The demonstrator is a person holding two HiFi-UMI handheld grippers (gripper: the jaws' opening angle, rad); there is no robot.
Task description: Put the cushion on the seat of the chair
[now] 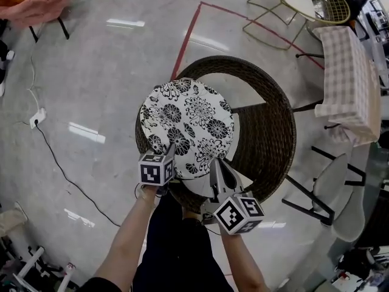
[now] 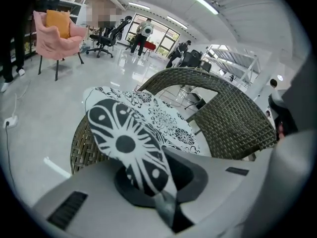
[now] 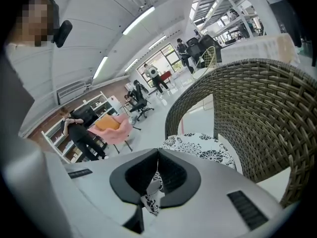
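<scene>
A round cushion (image 1: 187,126) with a black-and-white flower print lies over the seat of a dark wicker chair (image 1: 270,129), covering its left part. My left gripper (image 1: 171,152) is shut on the cushion's near edge, which folds up between the jaws in the left gripper view (image 2: 130,145). My right gripper (image 1: 214,165) is shut on the same near edge further right. In the right gripper view a strip of the printed cushion (image 3: 203,147) is pinched in the gripper (image 3: 157,175). The woven backrest (image 3: 270,118) curves round behind it, and it also shows in the left gripper view (image 2: 233,125).
A pink armchair (image 1: 36,2) stands far left. A gold wire chair (image 1: 304,5) and a table under checked cloth (image 1: 349,84) stand to the right. A power strip with cable (image 1: 37,117) lies on the floor at left. People stand far off (image 2: 143,33).
</scene>
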